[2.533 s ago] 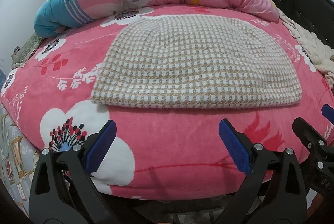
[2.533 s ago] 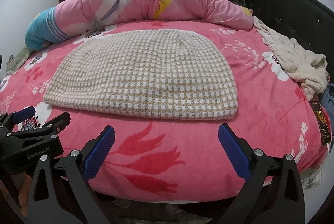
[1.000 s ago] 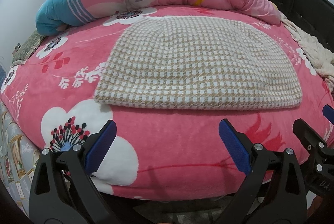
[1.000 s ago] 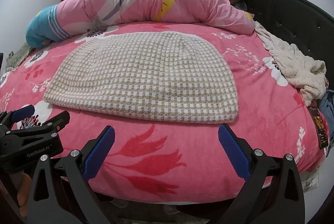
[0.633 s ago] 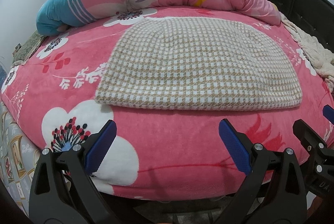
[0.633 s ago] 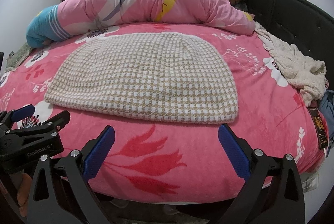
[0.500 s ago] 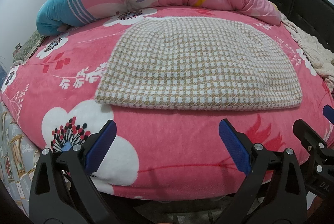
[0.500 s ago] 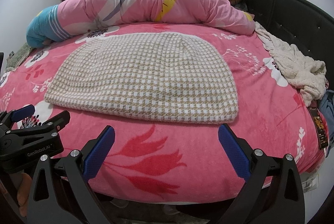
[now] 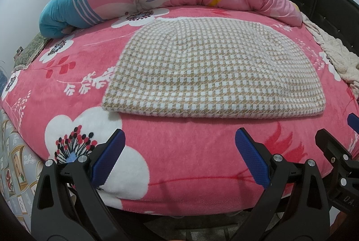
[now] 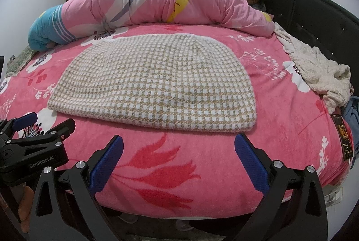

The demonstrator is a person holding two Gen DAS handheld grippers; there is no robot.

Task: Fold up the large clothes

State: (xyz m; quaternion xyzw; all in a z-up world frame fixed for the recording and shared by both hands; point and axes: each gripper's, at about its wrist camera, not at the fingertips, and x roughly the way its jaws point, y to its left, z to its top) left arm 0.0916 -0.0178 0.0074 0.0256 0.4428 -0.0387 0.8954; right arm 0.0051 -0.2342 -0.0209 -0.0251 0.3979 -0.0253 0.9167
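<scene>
beige-and-white checked knit, the folded garment [image 9: 213, 75] lies flat on the middle of the pink flowered bed [image 9: 193, 151], its straight thick edge toward us. we hold our left tool [image 9: 179, 151] and our right tool [image 10: 179, 151] off the near edge of the bed, short of the garment and touching nothing, each with its blue pads spread wide apart and empty. beyond the garment, a rolled pink quilt [image 10: 157, 5] runs across the far side of the bed. right of the garment, a cream fleece blanket [image 10: 318, 70] lies crumpled by the black headboard [image 10: 325, 23].
</scene>
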